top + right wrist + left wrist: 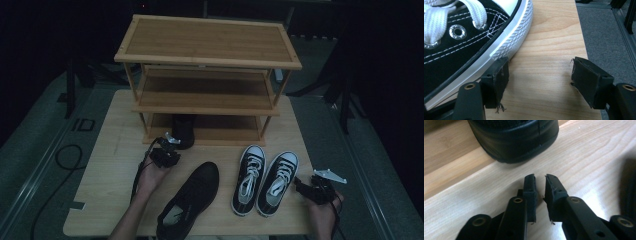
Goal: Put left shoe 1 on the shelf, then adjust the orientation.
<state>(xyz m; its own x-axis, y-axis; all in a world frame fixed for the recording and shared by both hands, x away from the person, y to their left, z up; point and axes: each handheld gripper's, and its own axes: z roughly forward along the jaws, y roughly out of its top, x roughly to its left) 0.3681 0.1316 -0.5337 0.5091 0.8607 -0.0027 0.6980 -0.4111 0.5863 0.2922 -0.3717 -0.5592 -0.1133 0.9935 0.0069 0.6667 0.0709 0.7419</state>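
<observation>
Fingers, left gripper [169, 141]: we record them slightly apart with nothing between them, as the left gripper view shows [530, 192]; they sit just short of the heel of a black shoe [182, 131] that stands on the bottom shelf of the wooden rack [207, 60], heel toward us. We judge this shoe set in place and let go.

Fingers, right gripper [312, 189]: we record them spread wide and empty [500, 77], resting low over the worktop [115, 165] near its right edge. One finger lies right beside the white rubber sole of the nearer sneaker [277, 181]; whether it touches we cannot tell.

Items still on the worktop: the matching black shoe [192, 197], lying at an angle toward the front centre; a pair of black-and-white sneakers, the second [248, 177] just beside the first, toes toward the rack.

Step in hand: we read the work as shelving shoes, with one black shoe placed and three shoes left.

Next move, as we judge it: draw the left gripper back from the rack, bring it down to the black shoe at the front, take it by the collar or heel, and set it beside its mate on the bottom shelf. The shelf gap is low, so the shoe should go in level.
</observation>
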